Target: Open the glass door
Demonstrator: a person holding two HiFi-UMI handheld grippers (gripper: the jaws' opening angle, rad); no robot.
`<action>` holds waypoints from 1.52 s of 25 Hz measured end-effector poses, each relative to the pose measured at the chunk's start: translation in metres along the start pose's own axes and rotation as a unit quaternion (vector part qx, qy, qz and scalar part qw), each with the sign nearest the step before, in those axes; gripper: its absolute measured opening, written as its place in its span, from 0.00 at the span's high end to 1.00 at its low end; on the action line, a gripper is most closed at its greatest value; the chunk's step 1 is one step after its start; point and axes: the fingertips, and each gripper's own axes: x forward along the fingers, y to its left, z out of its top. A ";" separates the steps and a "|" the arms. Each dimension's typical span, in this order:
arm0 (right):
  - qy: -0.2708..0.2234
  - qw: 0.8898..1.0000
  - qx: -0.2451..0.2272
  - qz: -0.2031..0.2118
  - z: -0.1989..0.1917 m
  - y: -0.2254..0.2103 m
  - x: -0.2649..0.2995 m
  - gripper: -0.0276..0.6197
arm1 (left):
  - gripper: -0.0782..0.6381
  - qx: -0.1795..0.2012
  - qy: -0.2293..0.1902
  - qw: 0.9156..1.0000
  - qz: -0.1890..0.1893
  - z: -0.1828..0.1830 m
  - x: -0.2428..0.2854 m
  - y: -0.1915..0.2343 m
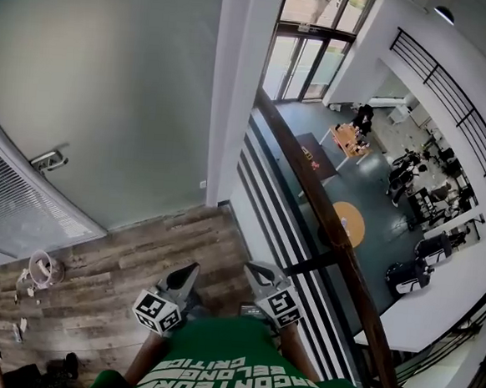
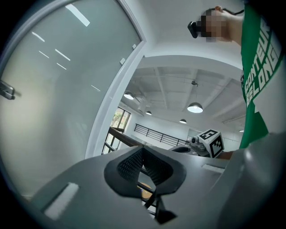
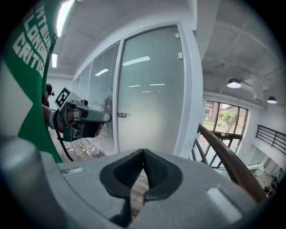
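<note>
The frosted glass door (image 1: 110, 78) stands shut at the far left of the head view, its metal handle (image 1: 49, 160) on the left edge. Both grippers are low in that view, over the wooden floor and apart from the door. My left gripper (image 1: 193, 269) and right gripper (image 1: 250, 266) each have their tips together and hold nothing. In the left gripper view the gripper (image 2: 143, 150) is shut, with the door (image 2: 58, 89) to its left. The right gripper (image 3: 143, 154) is also shut in its own view, facing the door (image 3: 152, 89) and handle (image 3: 121, 115).
A white pillar (image 1: 239, 88) borders the door on the right. A wooden handrail (image 1: 311, 186) with dark bars runs along the right, above a drop to a lower floor. A glass cup (image 1: 43, 267) and small debris lie on the floor by a blinds-covered panel (image 1: 8, 204).
</note>
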 end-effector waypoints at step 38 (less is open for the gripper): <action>-0.002 0.976 -0.075 0.204 0.081 -0.092 0.199 0.97 | 0.87 -0.025 -0.043 0.976 0.211 0.082 0.051 0.158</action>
